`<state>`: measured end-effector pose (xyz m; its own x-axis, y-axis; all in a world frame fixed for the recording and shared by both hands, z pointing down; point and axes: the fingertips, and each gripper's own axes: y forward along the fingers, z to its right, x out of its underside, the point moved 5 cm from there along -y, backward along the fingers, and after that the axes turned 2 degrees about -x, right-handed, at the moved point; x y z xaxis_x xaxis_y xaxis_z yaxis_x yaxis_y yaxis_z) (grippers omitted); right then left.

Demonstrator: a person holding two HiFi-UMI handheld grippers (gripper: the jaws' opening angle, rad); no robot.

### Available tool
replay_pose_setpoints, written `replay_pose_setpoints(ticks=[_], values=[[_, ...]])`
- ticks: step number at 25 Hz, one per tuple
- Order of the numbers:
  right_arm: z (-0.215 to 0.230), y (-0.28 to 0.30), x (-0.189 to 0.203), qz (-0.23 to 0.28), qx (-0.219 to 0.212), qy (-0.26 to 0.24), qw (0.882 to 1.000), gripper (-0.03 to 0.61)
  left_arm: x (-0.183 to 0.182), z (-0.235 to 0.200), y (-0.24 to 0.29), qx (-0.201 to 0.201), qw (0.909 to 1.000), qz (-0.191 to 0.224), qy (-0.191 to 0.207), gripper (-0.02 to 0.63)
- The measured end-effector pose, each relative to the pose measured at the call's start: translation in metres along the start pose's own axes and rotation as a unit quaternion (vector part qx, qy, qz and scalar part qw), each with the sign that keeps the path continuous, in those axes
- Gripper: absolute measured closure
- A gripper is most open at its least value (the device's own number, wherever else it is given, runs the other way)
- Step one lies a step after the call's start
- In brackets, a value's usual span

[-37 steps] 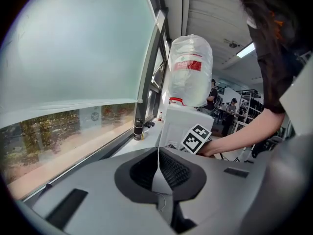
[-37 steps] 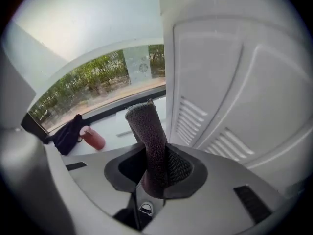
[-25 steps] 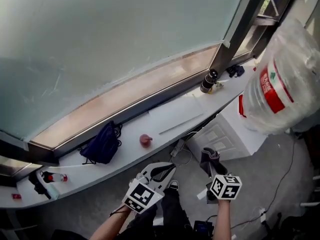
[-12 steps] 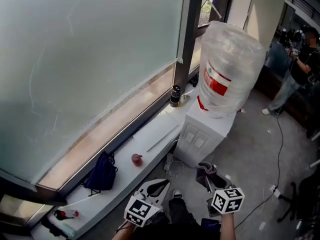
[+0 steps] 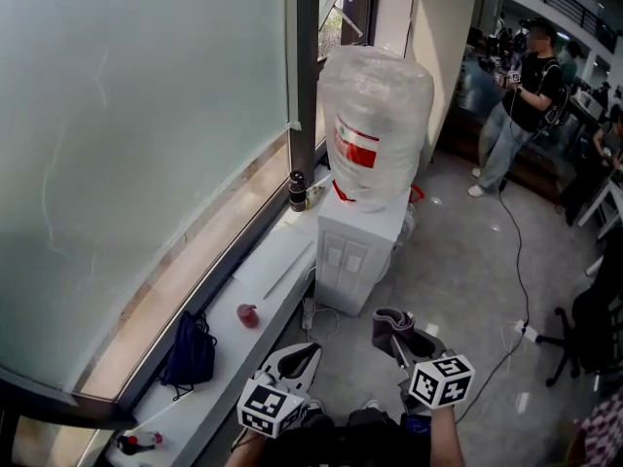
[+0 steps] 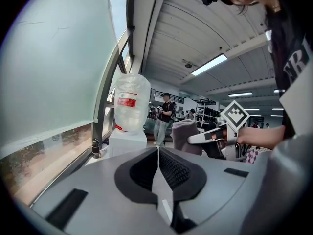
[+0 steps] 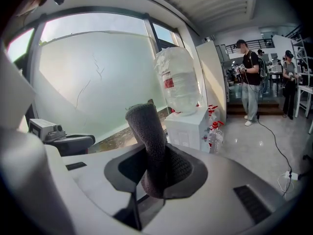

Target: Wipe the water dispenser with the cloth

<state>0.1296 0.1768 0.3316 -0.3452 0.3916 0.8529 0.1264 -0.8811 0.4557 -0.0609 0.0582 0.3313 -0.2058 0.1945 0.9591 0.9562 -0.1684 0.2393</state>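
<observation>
Straight ahead of both sets of fingertips, well apart across the floor, we've got the white water dispenser (image 5: pixel 352 251), upright beside the window ledge, its long axis vertical, with the wrapped water bottle (image 5: pixel 375 115) on top. Our right gripper (image 7: pixel 157 168) looks a touch nearer, and it's clamped on the grey cloth (image 7: pixel 146 131), which stands up out of the jaws. Our left gripper (image 6: pixel 158 155) is pressed together on nothing. We reckon a forward reach with the right comes next.
</observation>
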Motion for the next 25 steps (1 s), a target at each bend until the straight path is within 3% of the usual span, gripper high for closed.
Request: replay_pose_setpoints(ticks=[6,18,25], values=[[0.015,-0.036,-0.004,0.02,0.004,0.007,1.0,0.474,-0.003,0.027,0.007,0.008,0.9996,0.009,-0.024,0.595],[0.064,-0.136,0.017,0.038,-0.017,0.012,0.999,0.474,-0.045,0.143,0.018,0.006,0.9992,0.04,0.004,0.595],[0.073,-0.176,0.035,0.042,-0.04,-0.001,0.998,0.474,-0.043,0.207,0.009,0.004,0.9988,0.046,0.014,0.595]])
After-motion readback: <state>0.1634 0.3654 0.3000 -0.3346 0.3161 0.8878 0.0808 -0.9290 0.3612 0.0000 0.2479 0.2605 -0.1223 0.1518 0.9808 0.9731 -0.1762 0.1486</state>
